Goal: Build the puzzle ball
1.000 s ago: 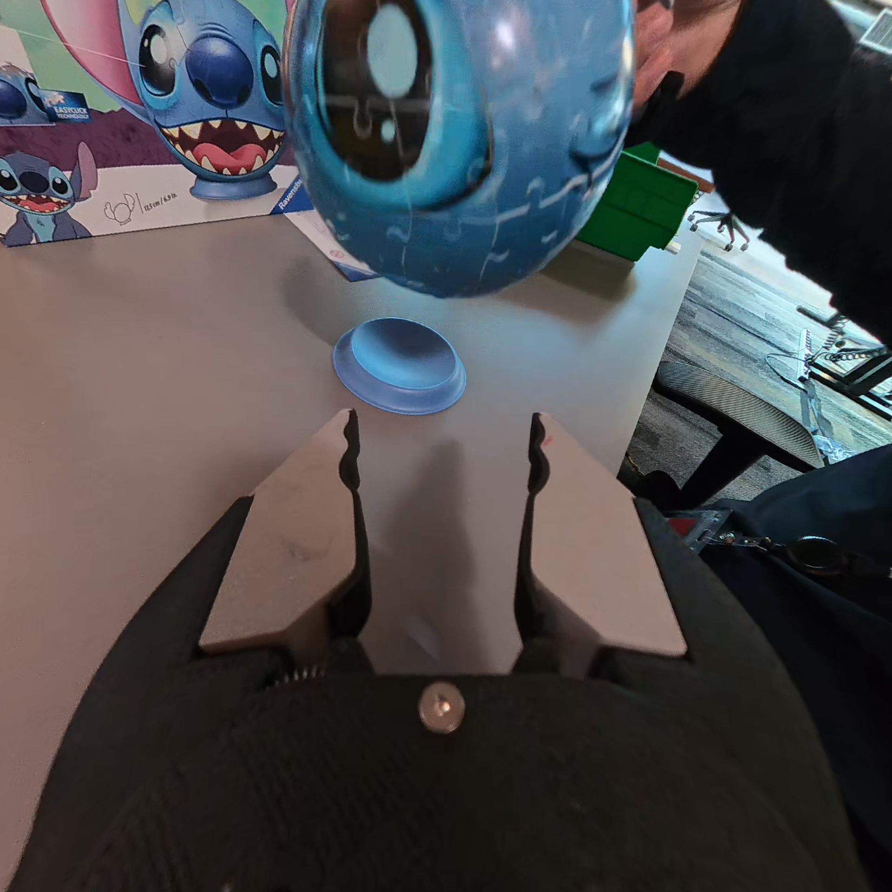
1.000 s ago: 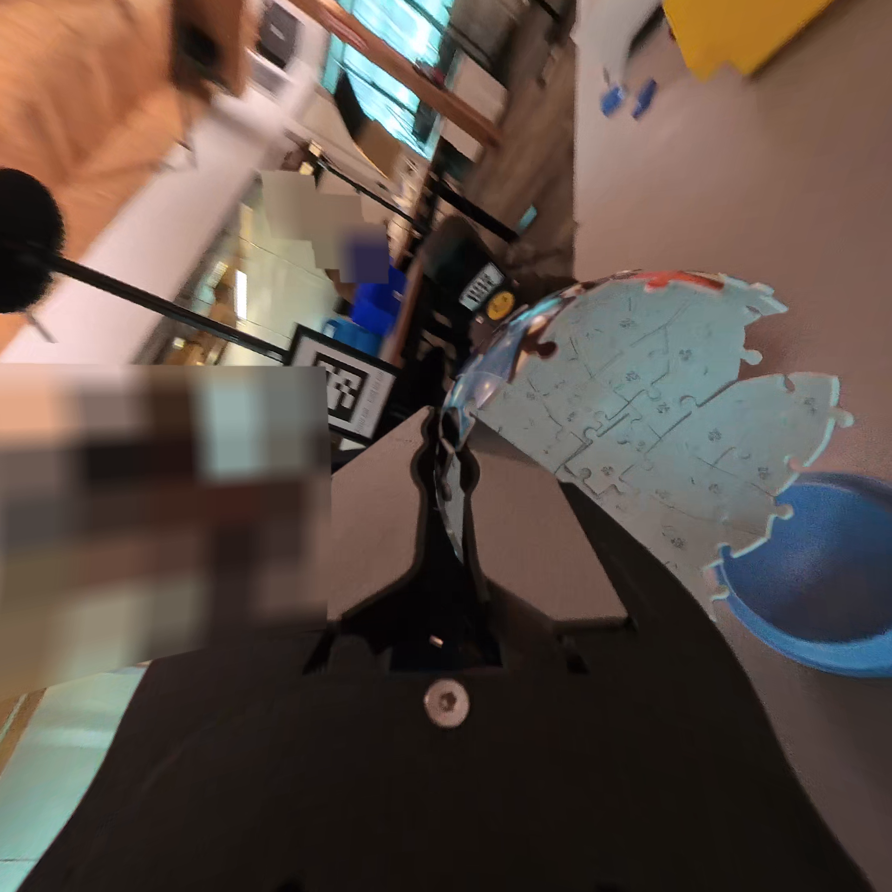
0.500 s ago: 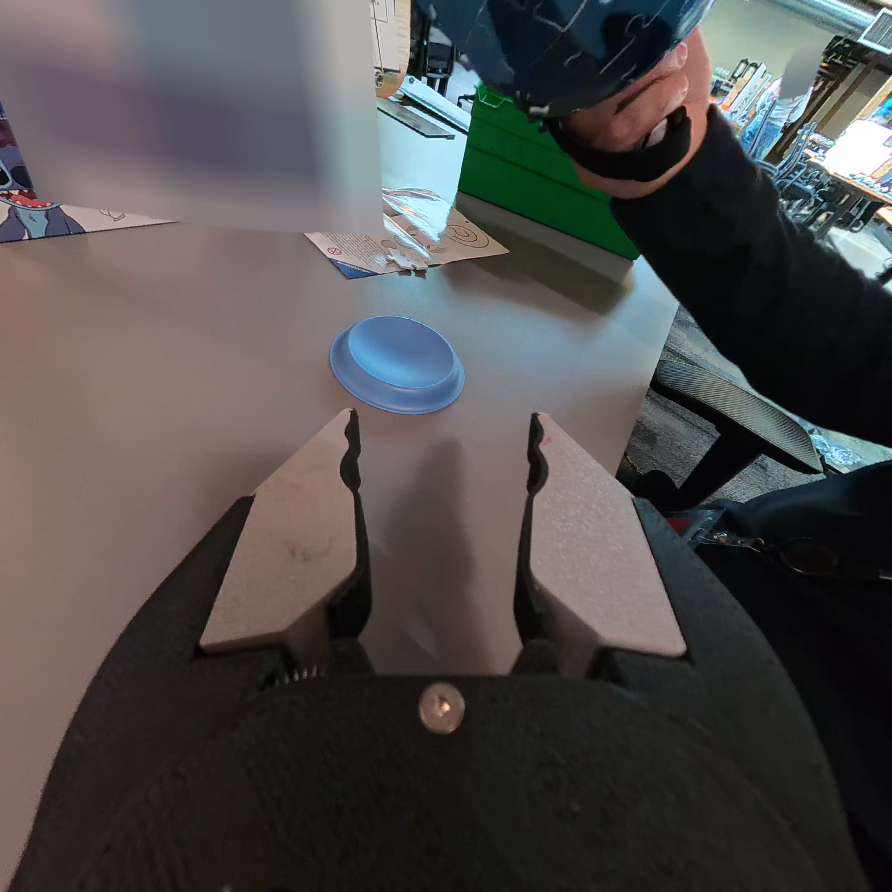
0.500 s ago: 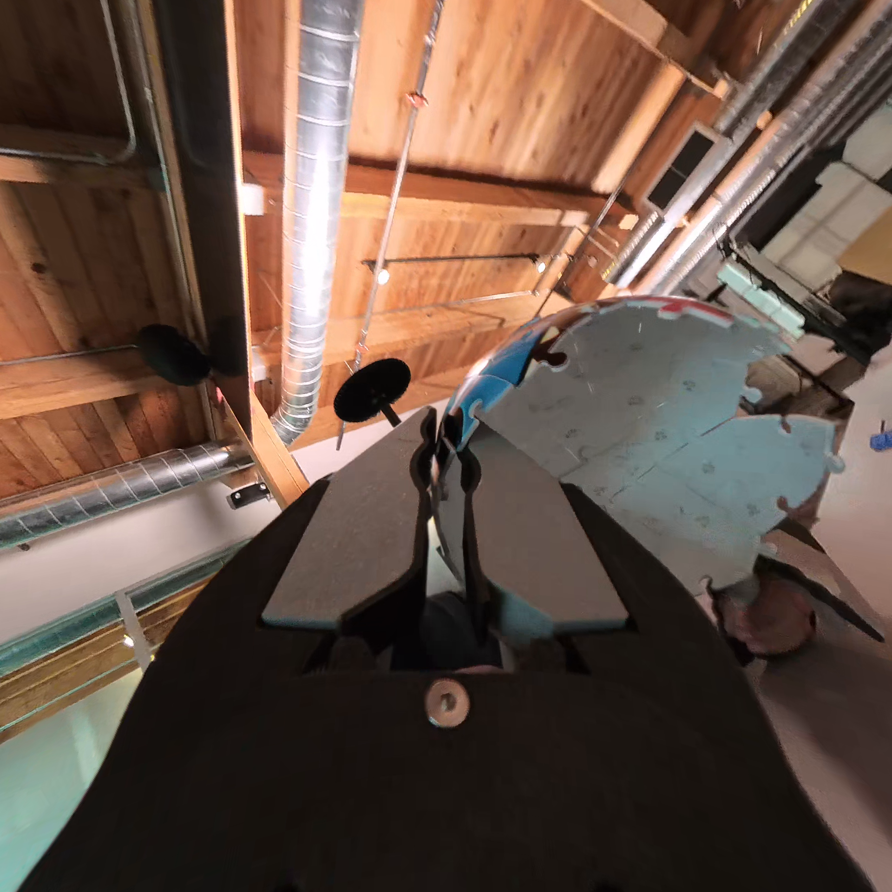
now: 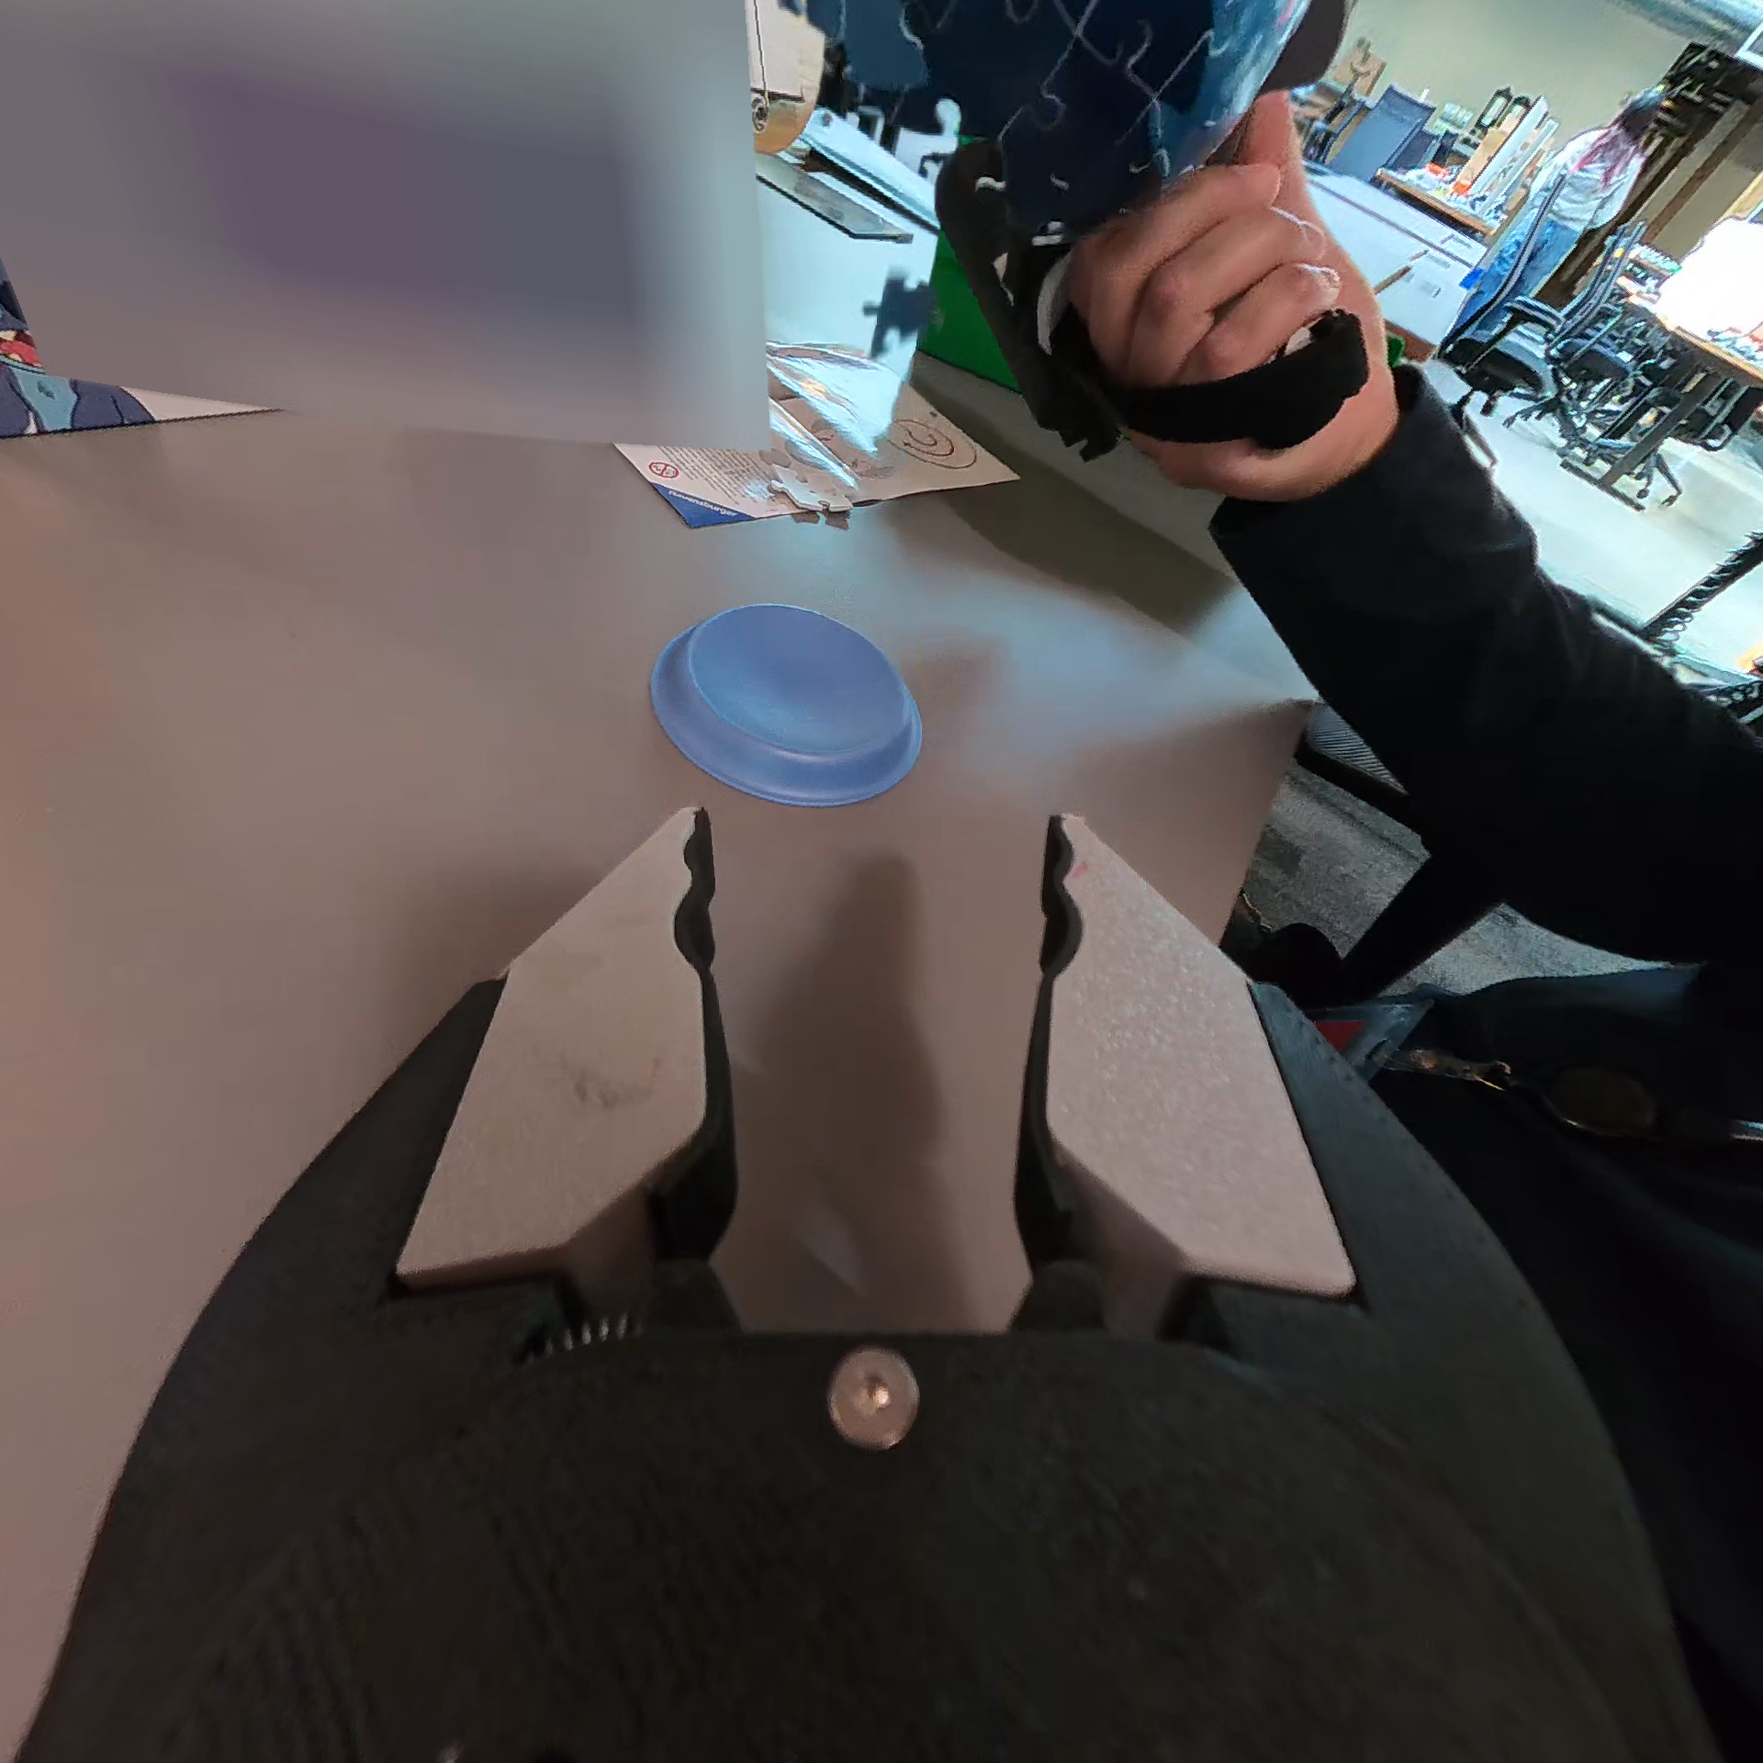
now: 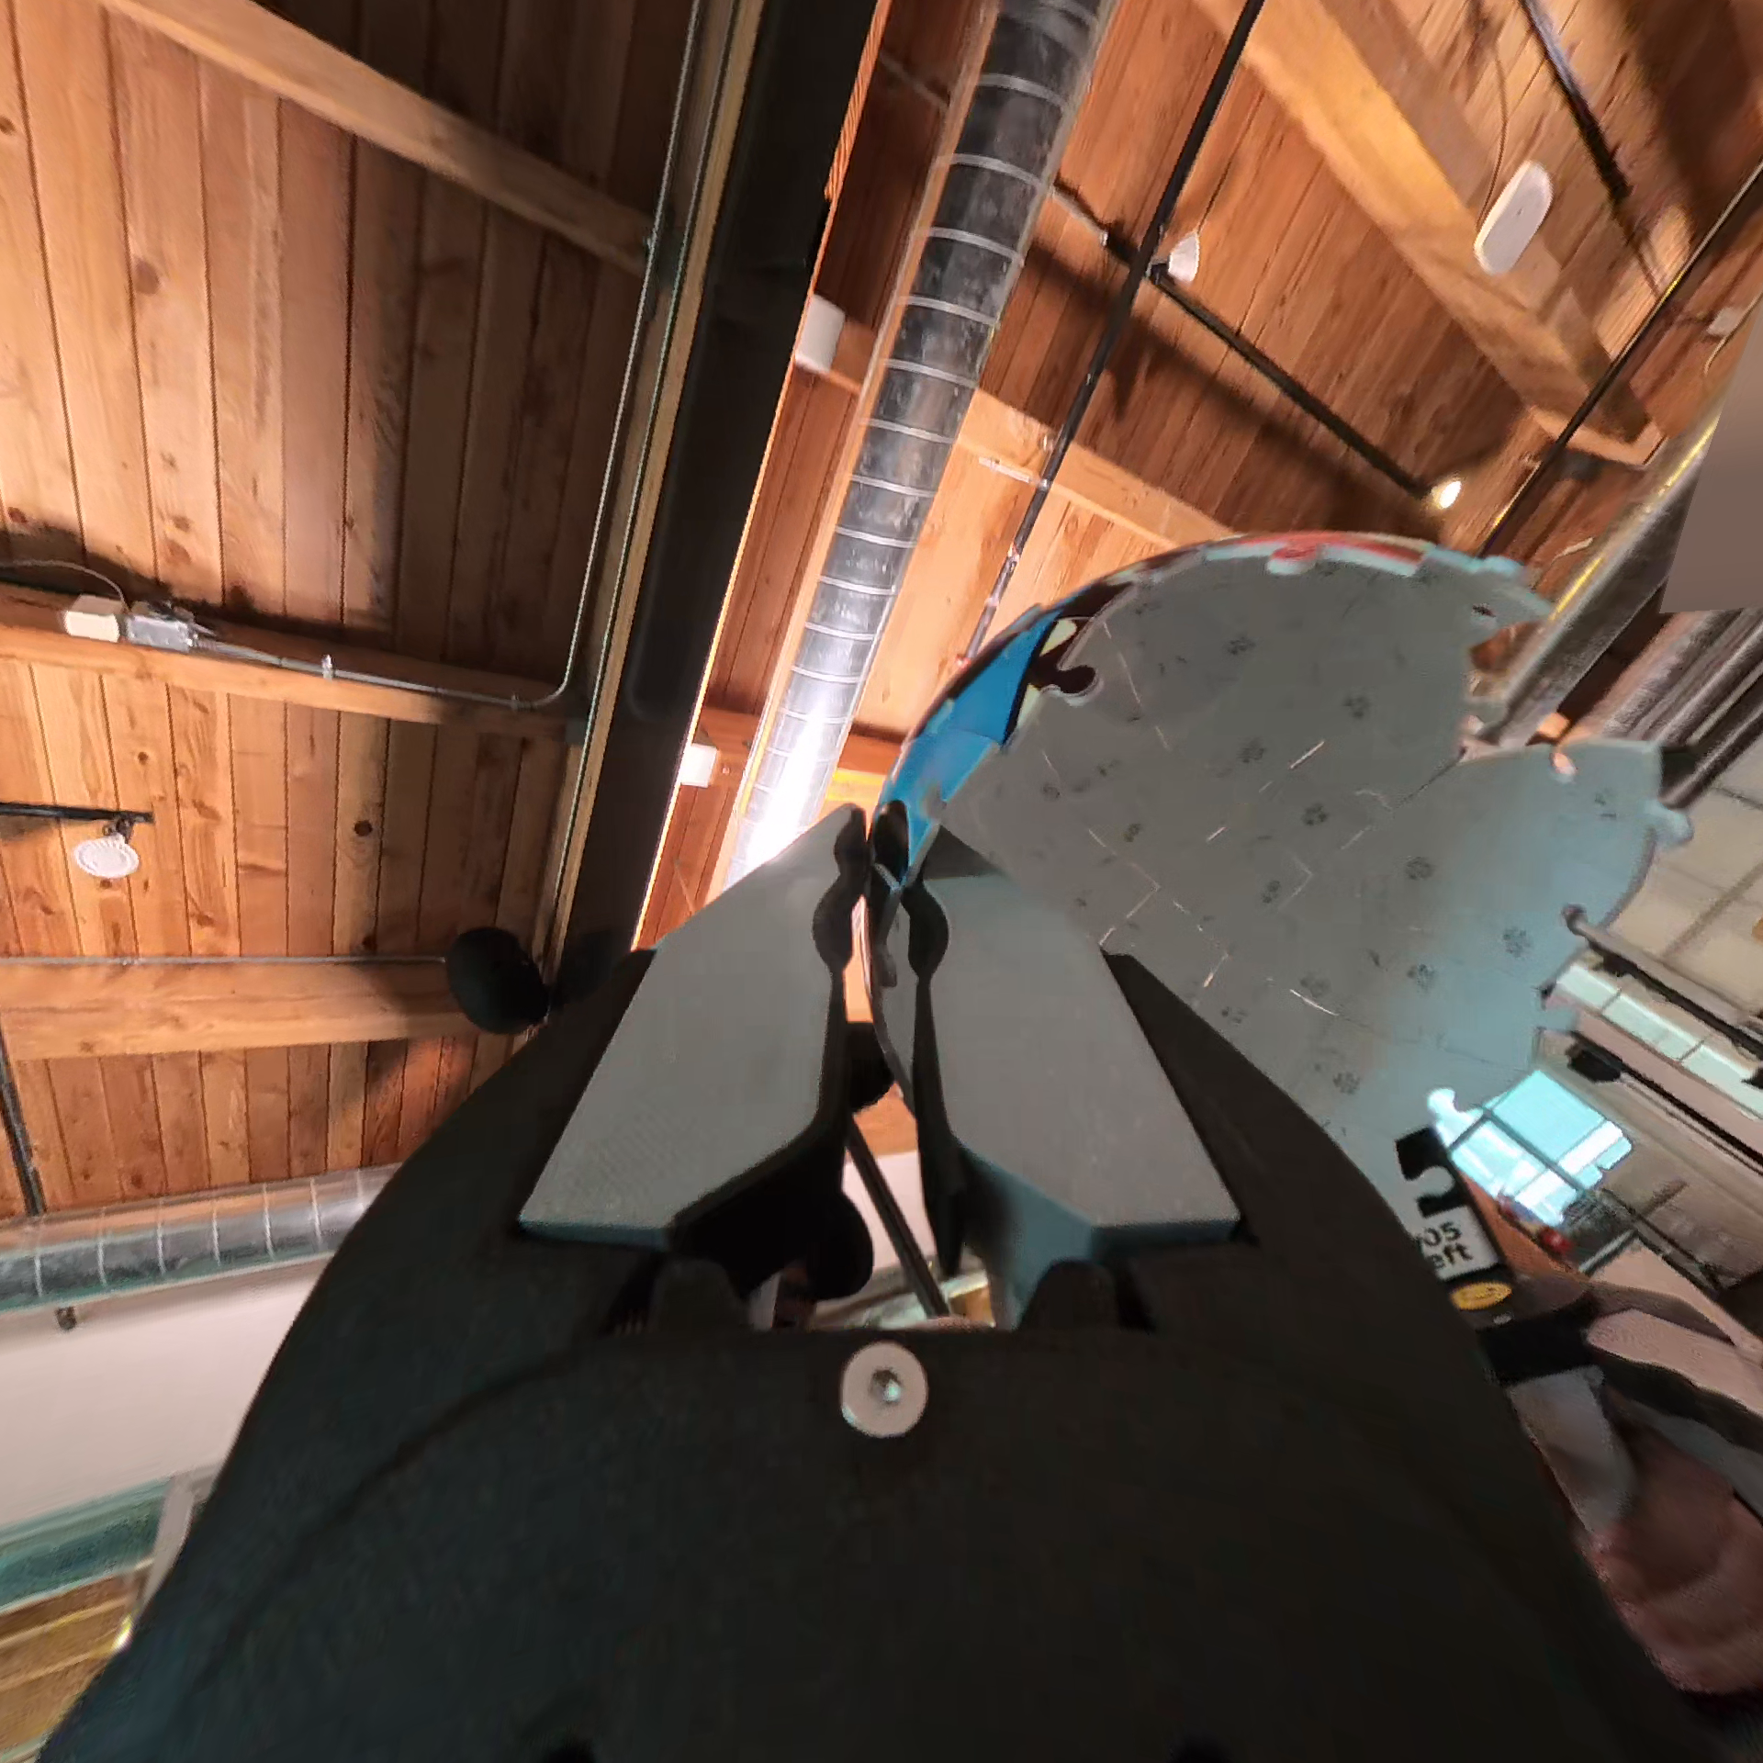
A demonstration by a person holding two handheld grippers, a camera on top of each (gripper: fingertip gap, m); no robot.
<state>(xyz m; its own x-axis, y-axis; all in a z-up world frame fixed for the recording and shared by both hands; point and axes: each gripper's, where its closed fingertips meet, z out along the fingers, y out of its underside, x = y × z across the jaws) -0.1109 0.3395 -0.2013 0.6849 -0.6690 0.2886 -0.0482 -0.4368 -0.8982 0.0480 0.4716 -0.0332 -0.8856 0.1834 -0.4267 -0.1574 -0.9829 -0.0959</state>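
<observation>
My right gripper is shut on the edge of the partly built blue puzzle ball and holds it high, tilted up at the ceiling; the ball's grey inside faces the camera. In the left wrist view the ball shows at the top, above the person's hand. My left gripper is open and empty, low over the grey table, just short of the round blue stand.
A leaflet with loose puzzle pieces lies beyond the stand. The puzzle box stands at the far left, partly behind a blurred patch. A green bin sits at the far right edge. The table edge drops off at right. Spacing between my two grippers at the tips: around 25 centimeters.
The right gripper has lifted the ball up and away from over the stand and tipped upward toward the ceiling. The left gripper has stayed still and open.
</observation>
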